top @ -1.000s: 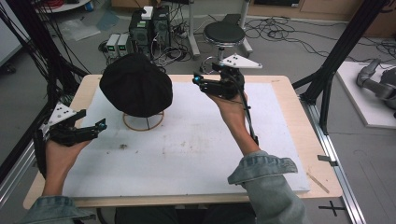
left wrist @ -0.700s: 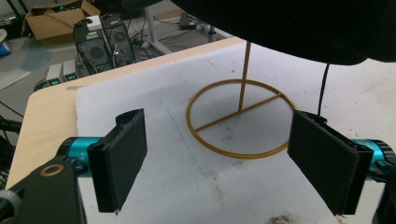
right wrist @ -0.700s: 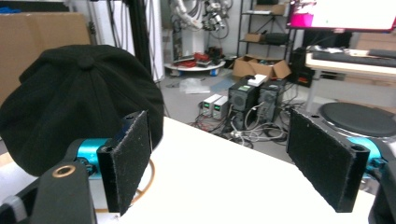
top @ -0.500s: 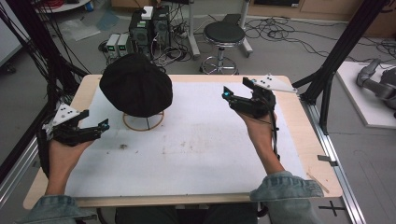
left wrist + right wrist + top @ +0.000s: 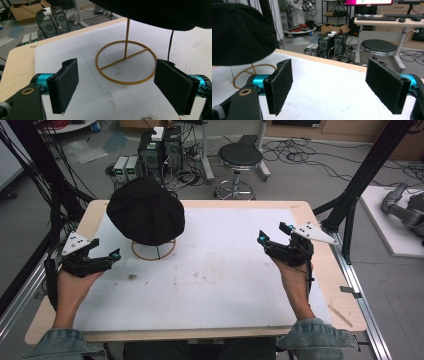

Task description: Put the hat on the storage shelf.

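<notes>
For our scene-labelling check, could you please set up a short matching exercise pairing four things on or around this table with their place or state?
Things:
1. black hat
2. gold wire stand
3. left tool
4. round stool

Descriptions:
A. on the floor beyond the table's far edge
B. open, near the table's left edge
C. perched on top of the stand
D. ring base resting on the white mat

Pairs: 1-C, 2-D, 3-B, 4-A

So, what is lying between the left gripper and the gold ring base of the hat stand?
In the left gripper view, bare white mat lies between the left gripper and the gold ring base.
</notes>
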The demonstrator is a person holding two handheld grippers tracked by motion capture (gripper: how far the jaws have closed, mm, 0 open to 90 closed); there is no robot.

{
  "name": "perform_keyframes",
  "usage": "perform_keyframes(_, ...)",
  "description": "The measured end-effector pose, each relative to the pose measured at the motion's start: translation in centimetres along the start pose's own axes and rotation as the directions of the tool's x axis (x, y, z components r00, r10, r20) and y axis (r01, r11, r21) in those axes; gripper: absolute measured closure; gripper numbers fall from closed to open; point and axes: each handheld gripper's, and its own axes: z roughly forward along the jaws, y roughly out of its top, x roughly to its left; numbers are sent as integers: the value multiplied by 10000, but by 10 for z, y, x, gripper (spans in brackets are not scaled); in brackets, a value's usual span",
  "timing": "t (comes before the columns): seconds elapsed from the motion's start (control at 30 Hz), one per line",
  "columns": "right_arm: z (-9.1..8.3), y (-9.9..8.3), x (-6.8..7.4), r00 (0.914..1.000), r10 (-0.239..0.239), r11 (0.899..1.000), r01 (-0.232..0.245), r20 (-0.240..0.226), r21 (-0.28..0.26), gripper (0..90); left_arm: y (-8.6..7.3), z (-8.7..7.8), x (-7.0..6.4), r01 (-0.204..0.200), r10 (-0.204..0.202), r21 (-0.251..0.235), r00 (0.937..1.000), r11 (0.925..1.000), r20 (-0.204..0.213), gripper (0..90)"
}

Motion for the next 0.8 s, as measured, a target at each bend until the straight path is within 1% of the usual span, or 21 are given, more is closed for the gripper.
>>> perform_keyframes(0.07, -3, -6, -3, 9999, 92, 9996, -93, 61, 254, 213, 0, 1, 0, -2, 2, 13, 10000, 10000, 24, 201)
perform_keyframes(0.13, -7, -12, -6, 9998, 174, 9998, -175, 97, 108, 213, 0, 1, -1, -22, 21, 20, 10000, 10000, 30, 201)
perform_keyframes(0.2, -9, -17, -9, 9997, 134, 9998, -137, 207, 155, 213, 0, 1, -2, -29, 29, 12, 10000, 10000, 35, 201)
perform_keyframes(0.4, -15, -37, -18, 9982, 402, 9989, -413, 451, 235, 213, -1, 2, -2, -42, 42, 47, 10000, 10000, 44, 201)
perform_keyframes(0.5, -17, -40, -20, 9974, 507, 9984, -519, 514, 234, 213, -1, 2, -2, -32, 32, 40, 10000, 10000, 23, 201)
perform_keyframes(0.63, -18, -40, -20, 9973, 521, 9985, -530, 524, 161, 213, -1, 2, -2, -45, 45, 45, 10000, 10000, 28, 202)
perform_keyframes(0.7, -19, -40, -20, 9977, 440, 9990, -445, 510, 89, 213, -1, 2, -2, -49, 49, 47, 10000, 10000, 24, 201)
perform_keyframes(0.8, -20, -41, -20, 9974, 492, 9987, -497, 528, 76, 213, -1, 2, -2, -43, 43, 50, 10000, 10000, 25, 201)
